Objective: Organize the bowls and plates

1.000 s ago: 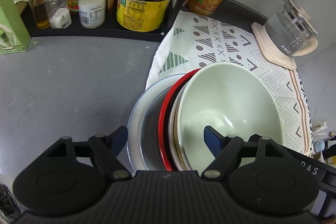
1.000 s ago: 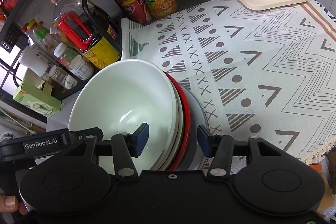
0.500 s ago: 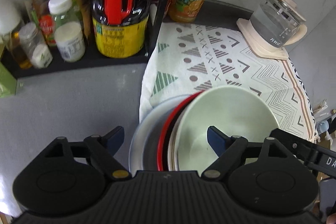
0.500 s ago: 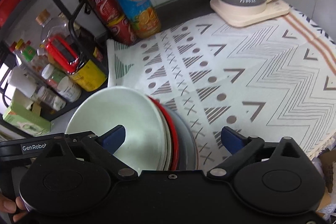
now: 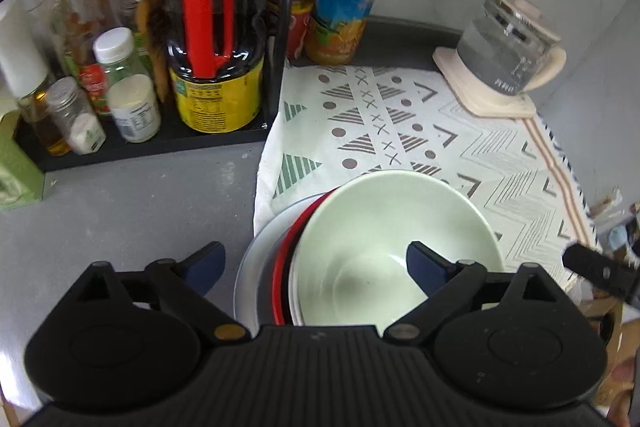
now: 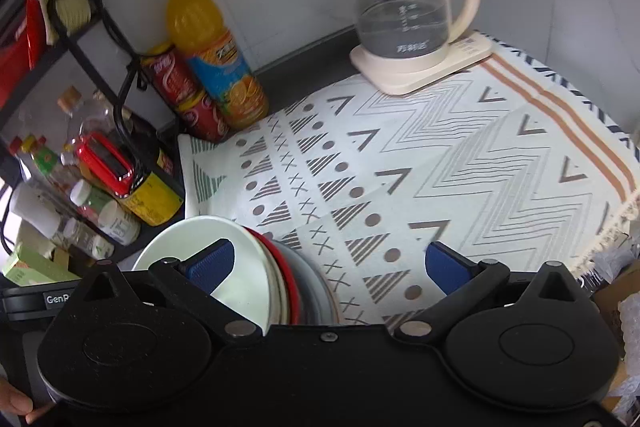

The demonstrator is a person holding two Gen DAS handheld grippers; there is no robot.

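Grey bench (image 5: 120, 211) takes up most of the view, with one patterned cloth (image 6: 460, 167) spread over its right part, white with grey triangles, dots and zigzags. One black rack (image 5: 160, 143) sits at the back left, packed with bottles and jars; the blur makes them hard to count, but the big soy sauce jug (image 5: 218, 67) with the red handle stands out. Just beside the rack: one orange juice bottle (image 6: 212, 59) and two red cans (image 6: 188, 95) stacked up. One glass kettle (image 6: 404, 15) on its cream base sits on the cloth's far corner.

Now the dishes. One stack (image 5: 280, 267) sits at the cloth's near left edge, leaning on its side: a pale green bowl (image 5: 384, 235) on top, then what looks like a white rim, a red plate (image 5: 288, 255), and a grey-blue plate (image 5: 256, 259) at the outside. So four pieces as far as I can count.

Left tongs (image 5: 316, 263) have just been opening and stand wide, one blue pad over the bench, the other over the bowl's inside, not pressing anything. Right tongs (image 6: 328, 267) also just opened, fully wide, one pad over the bowl, the other over the cloth, holding nothing.
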